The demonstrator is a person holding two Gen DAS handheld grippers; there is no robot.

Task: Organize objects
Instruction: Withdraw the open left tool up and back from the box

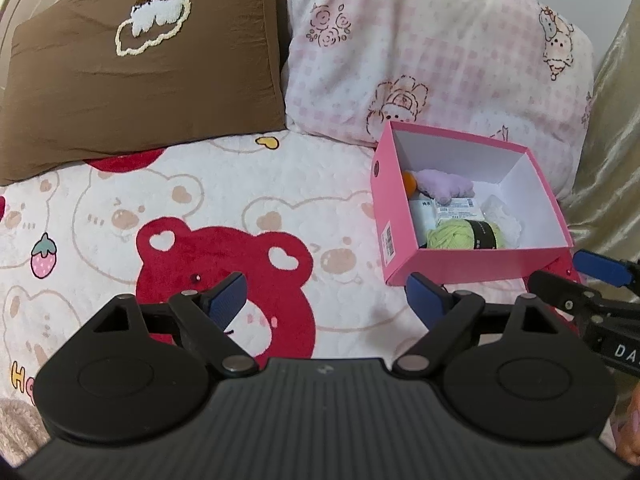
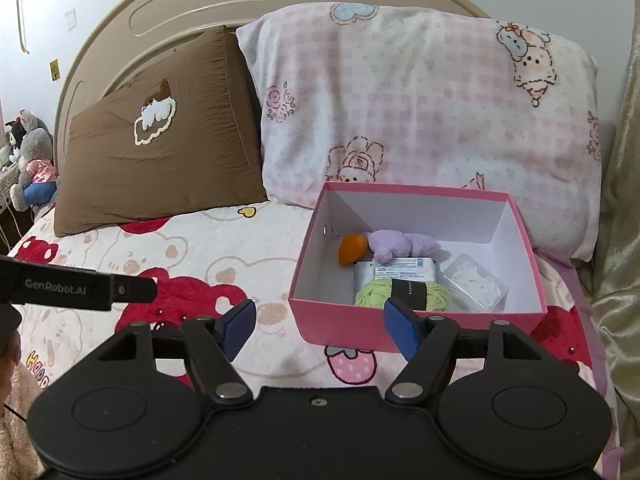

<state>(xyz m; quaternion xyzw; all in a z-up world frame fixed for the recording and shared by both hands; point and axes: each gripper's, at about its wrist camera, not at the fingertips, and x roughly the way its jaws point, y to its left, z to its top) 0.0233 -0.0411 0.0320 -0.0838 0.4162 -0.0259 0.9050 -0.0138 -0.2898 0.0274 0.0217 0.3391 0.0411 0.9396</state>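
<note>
Pink box, open top, white inside, sits on the bed at the right, back edge against the pink checked pillow. Barcode sticker on its left outer wall in the left wrist view, round hole in the same wall.

Contents, all toward the near half of the box:
- green yarn ball with a black band, against the near wall
- white flat pack with a printed label, just behind the yarn, touching it
- lilac plush piece lying partly on the pack
- orange rounded item left of the plush, near the left wall
- clear plastic case with white contents, right of the yarn

Back half of the box floor is bare white.

Left gripper: jaws apart, nothing between them, over the red bear print on the blanket, left of the box. Right gripper: jaws apart, nothing between them, in front of the box's near left corner; right pad overlaps the near wall in view, contact not clear.

Room: wide bare blanket left of the box up to the brown pillow. Right of the box is tight: a narrow strip of bed, then gold fabric. Headboard behind the pillows. Plush toys off the far left bed edge.
</note>
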